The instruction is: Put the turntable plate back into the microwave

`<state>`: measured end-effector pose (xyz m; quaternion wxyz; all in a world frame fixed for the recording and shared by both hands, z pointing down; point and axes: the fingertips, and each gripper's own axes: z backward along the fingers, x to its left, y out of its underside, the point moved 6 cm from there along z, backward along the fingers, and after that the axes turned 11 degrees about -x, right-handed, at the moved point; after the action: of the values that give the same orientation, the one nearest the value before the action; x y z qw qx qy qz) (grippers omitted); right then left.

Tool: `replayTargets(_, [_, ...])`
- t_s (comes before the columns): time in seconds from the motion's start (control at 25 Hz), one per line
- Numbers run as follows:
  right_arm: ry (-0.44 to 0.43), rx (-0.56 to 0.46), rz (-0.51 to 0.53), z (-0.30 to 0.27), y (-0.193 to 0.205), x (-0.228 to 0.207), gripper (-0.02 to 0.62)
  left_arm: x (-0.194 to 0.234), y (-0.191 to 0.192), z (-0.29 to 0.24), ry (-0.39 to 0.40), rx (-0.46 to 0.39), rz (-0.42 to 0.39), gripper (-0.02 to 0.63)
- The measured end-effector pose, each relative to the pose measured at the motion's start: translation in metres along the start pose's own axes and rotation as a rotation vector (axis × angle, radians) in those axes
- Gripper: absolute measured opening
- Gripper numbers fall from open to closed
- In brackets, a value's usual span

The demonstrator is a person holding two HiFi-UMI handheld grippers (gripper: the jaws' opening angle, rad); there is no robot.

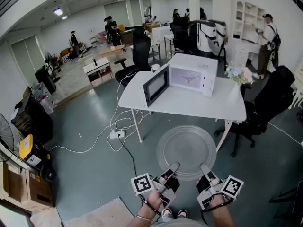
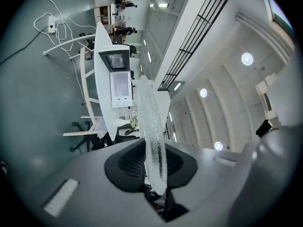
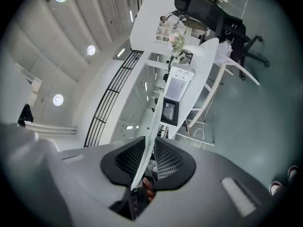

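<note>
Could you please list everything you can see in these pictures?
turntable plate: one, clear glass, held over the floor in front of the table
microwave: one, white, on the table, door open
table: one, white, mid-room
flowers: one bunch, pale, at the table's right end
office chairs: several, black, around the table
power strip: one, white, on the floor left of the table
people: several, far back
left gripper: one, grey, shut on the plate's near rim
right gripper: one, grey, likewise
</note>
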<state>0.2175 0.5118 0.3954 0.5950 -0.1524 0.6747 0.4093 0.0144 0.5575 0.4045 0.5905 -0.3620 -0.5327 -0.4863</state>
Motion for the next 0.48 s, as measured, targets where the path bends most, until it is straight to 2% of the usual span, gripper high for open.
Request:
replayTargets(0.24, [0.022, 0.006, 0.002, 0.0012, 0.0029, -0.0004, 0.067, 0.002, -0.0001, 0.0018, -0.002, 0.0, 0.005, 0.043])
replayTargets(0.48, [-0.004, -0.013, 0.003, -0.0022, 0.0076, 0.0036, 0.069, -0.0006, -0.0067, 0.004, 0.022, 0.006, 0.007, 0.041])
